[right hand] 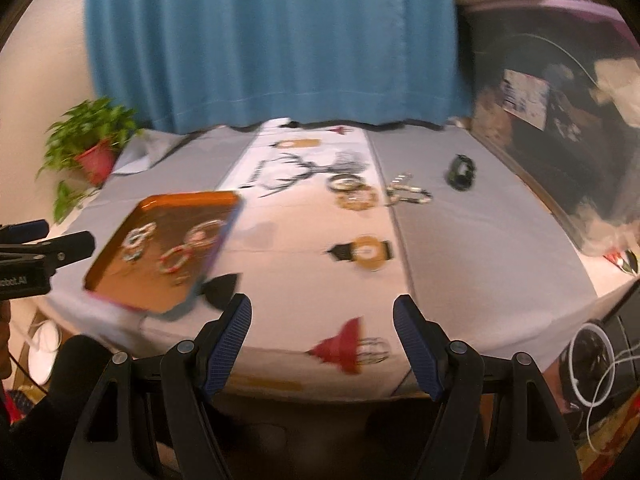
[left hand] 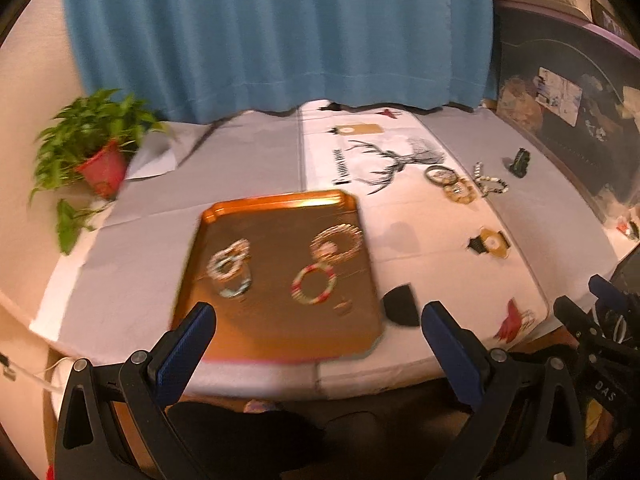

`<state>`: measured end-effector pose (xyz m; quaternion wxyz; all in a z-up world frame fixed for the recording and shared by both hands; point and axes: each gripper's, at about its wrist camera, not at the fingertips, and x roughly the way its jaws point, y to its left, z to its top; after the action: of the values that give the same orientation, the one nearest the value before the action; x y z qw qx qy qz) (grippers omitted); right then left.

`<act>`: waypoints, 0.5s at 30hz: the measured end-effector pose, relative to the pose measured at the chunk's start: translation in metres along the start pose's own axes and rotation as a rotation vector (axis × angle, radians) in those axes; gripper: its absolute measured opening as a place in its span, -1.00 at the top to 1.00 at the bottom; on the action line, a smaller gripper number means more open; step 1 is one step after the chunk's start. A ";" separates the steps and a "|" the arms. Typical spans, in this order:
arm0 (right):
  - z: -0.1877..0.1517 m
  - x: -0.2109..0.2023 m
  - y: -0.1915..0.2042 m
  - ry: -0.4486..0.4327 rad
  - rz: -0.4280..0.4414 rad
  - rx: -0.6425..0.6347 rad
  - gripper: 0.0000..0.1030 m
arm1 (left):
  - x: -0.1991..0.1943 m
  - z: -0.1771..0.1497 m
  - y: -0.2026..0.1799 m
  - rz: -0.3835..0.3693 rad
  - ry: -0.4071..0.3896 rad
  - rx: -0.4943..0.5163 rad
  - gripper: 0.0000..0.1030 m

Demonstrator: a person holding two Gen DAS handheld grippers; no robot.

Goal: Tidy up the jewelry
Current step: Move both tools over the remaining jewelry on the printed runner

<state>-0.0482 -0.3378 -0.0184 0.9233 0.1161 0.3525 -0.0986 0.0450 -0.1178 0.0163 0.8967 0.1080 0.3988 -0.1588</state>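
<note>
From my left claw's camera, the left gripper (left hand: 318,322) stands wide open with nothing between its blue pads. Just past its tips, at about 12 o'clock, an orange tray (left hand: 276,336) lies on the cloth-covered table (left hand: 500,216). On the tray rest a red-and-white bangle (left hand: 313,283), a gold beaded bangle (left hand: 337,243) at its 1 o'clock, and a pale bracelet cluster (left hand: 229,265) at its 9 o'clock (all somewhat blurred). More loose bracelets (left hand: 464,184) lie on the cloth at 2 o'clock from the tray, well apart from it. From my right claw's camera, the right gripper (right hand: 322,338) is also spread open and holds nothing; the tray sits at its 10 o'clock, the loose bracelets at 12 to 1 o'clock.
</note>
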 end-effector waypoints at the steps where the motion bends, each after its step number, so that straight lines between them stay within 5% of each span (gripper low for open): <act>1: 0.003 0.004 -0.007 0.000 -0.012 0.008 -0.44 | 0.008 0.008 -0.006 -0.019 0.007 0.005 -0.98; 9: 0.042 0.060 -0.092 0.012 -0.147 0.083 -0.44 | 0.080 0.077 -0.067 -0.107 0.004 0.103 -0.98; 15: 0.078 0.124 -0.139 0.037 -0.152 0.102 -0.44 | 0.152 0.125 -0.122 -0.180 0.037 0.209 -0.98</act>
<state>0.0548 -0.5051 -0.0659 0.8994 0.1377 0.3718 -0.1842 0.1813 -0.3014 -0.0234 0.8553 0.1675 0.4047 -0.2770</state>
